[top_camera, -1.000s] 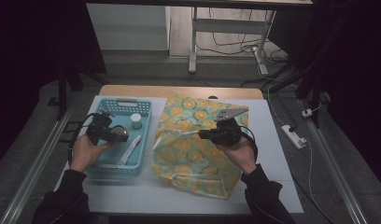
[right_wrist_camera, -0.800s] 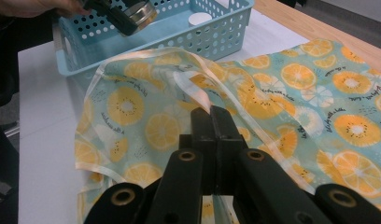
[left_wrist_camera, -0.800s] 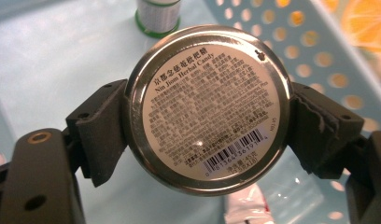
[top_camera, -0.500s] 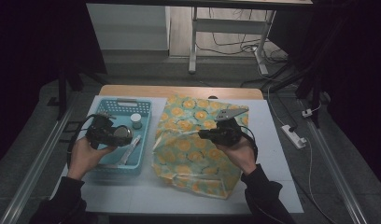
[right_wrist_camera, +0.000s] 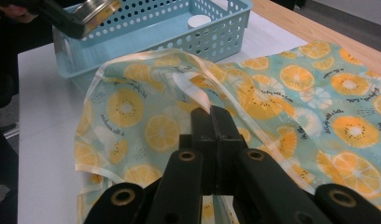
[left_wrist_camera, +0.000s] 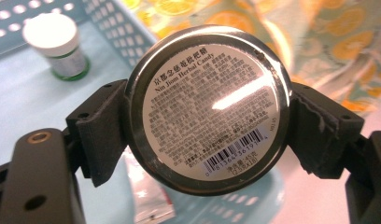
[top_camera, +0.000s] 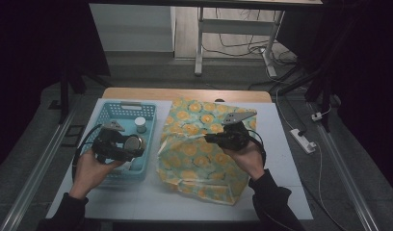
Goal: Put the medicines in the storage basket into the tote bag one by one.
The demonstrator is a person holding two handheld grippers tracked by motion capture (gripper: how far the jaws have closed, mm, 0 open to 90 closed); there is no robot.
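My left gripper [top_camera: 132, 146] is shut on a round metal candy tin [left_wrist_camera: 209, 105], its pads pressing the rim on both sides and its label facing the camera. The tin [top_camera: 134, 144] hangs above the right side of the blue basket [top_camera: 108, 115]. In the middle of the table, my right gripper [top_camera: 210, 139] is shut on the cream hem of an orange-print cloth [top_camera: 199, 161]. In the right gripper view the closed jaws [right_wrist_camera: 211, 114] pinch that hem, raising a fold of the cloth [right_wrist_camera: 319, 102].
The basket [right_wrist_camera: 216, 32] holds a small white-capped bottle [top_camera: 140, 125] and a flat sachet [left_wrist_camera: 146, 200]. A white mat [top_camera: 281, 183] covers the wooden table. A power strip [top_camera: 303, 140] lies on the floor to the right.
My left hand has carried the tin up and to the right, from over the basket's middle toward its right side. The right hand and cloth have not moved.
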